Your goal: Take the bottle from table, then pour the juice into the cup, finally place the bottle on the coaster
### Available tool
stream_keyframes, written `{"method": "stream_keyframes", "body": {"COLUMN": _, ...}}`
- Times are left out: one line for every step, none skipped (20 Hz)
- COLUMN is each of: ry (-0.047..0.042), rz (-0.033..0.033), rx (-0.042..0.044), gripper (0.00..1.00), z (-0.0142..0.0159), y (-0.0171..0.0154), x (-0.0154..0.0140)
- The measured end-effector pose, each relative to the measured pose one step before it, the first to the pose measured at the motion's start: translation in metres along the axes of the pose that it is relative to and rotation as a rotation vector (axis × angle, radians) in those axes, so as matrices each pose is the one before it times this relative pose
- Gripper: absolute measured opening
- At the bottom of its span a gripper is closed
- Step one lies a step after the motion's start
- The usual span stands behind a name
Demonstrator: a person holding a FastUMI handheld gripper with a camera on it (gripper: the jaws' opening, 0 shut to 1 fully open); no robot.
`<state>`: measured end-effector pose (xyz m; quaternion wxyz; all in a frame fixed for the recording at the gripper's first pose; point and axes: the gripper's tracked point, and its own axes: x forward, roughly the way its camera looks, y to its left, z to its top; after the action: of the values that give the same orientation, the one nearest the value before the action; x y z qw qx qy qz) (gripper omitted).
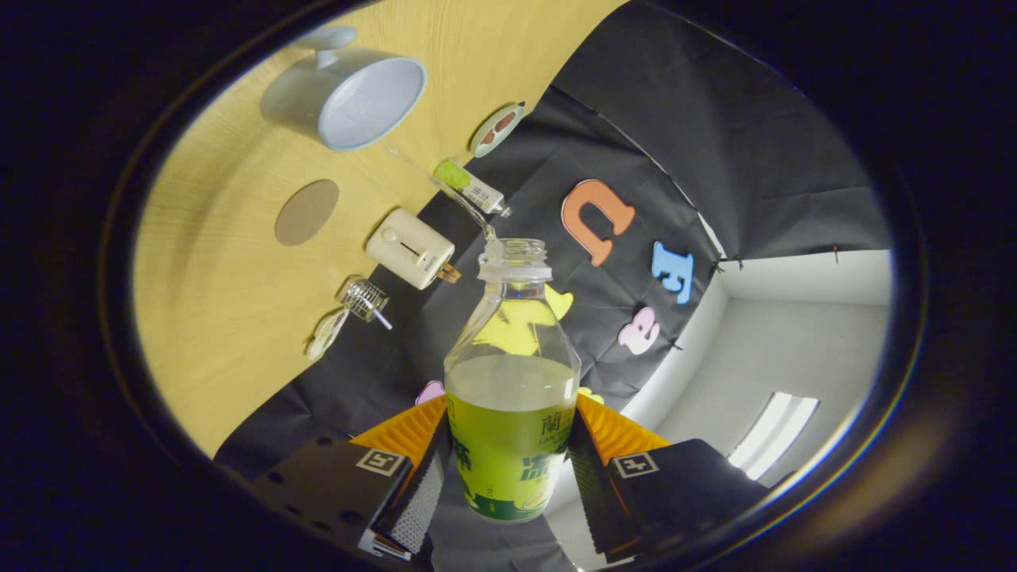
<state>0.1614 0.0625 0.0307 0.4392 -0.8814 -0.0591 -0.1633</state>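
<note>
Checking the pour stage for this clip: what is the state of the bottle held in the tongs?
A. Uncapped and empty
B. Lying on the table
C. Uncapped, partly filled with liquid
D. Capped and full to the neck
C: the bottle between the tongs has an open mouth with no cap, and the liquid reaches only partway up its body.

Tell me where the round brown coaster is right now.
In the gripper view, the coaster lies flat on the wooden table, between the pale blue cup and the cream toaster-shaped object, well beyond the held bottle.
</note>
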Motion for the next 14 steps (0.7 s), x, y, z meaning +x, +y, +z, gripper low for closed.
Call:
{"method": "stream_keyframes", "body": {"ry": -0.00035, "rz": -0.00785, "rx": -0.00260, "gripper": 0.80, "z": 0.00008, "y": -0.00284, "x": -0.00163}}
{"method": "stream_keyframes", "body": {"ry": -0.00241, "rz": -0.00743, "rx": -0.00247, "gripper": 0.80, "z": 0.00078, "y": -0.00221, "x": -0.00097}}
{"method": "stream_keyframes", "body": {"ry": -0.00376, "rz": -0.00573, "rx": -0.00373, "gripper": 0.80, "z": 0.00153, "y": -0.00118, "x": -0.00115}}
{"method": "stream_keyframes", "body": {"ry": -0.00223, "rz": -0.00445, "rx": -0.00538, "gripper": 0.80, "z": 0.00140, "y": -0.00003, "x": 0.00106}}
{"method": "stream_keyframes", "body": {"ry": -0.00197, "rz": -0.00648, "rx": -0.00439, "gripper": 0.80, "z": 0.00118, "y": -0.00152, "x": -0.00033}}
{"method": "stream_keyframes", "body": {"ry": -0.00234, "rz": -0.00289, "rx": -0.00451, "gripper": 0.80, "z": 0.00103, "y": -0.00090, "x": 0.00040}}
{"method": "stream_keyframes", "body": {"ry": -0.00172, "rz": -0.00122, "rx": -0.00343, "gripper": 0.80, "z": -0.00001, "y": -0.00003, "x": -0.00040}}
{"method": "stream_keyframes", "body": {"ry": -0.00028, "rz": -0.00213, "rx": -0.00330, "gripper": 0.80, "z": -0.00028, "y": -0.00115, "x": -0.00036}}
{"method": "stream_keyframes", "body": {"ry": -0.00065, "rz": -0.00217, "rx": -0.00339, "gripper": 0.80, "z": -0.00048, "y": -0.00132, "x": 0.00047}}
{"method": "stream_keyframes", "body": {"ry": -0.00067, "rz": -0.00119, "rx": -0.00289, "gripper": 0.80, "z": 0.00021, "y": -0.00055, "x": 0.00001}}
{"method": "stream_keyframes", "body": {"ry": -0.00075, "rz": -0.00474, "rx": -0.00632, "gripper": 0.80, "z": 0.00032, "y": -0.00104, "x": -0.00033}}
{"method": "stream_keyframes", "body": {"ry": -0.00039, "rz": -0.00878, "rx": -0.00851, "gripper": 0.80, "z": 0.00041, "y": -0.00182, "x": 0.00053}}
{"method": "stream_keyframes", "body": {"ry": -0.00194, "rz": -0.00381, "rx": -0.00602, "gripper": 0.80, "z": 0.00095, "y": 0.00013, "x": 0.00062}}
{"method": "stream_keyframes", "body": {"ry": -0.00417, "rz": -0.00069, "rx": -0.00405, "gripper": 0.80, "z": 0.00148, "y": 0.00005, "x": -0.00193}}
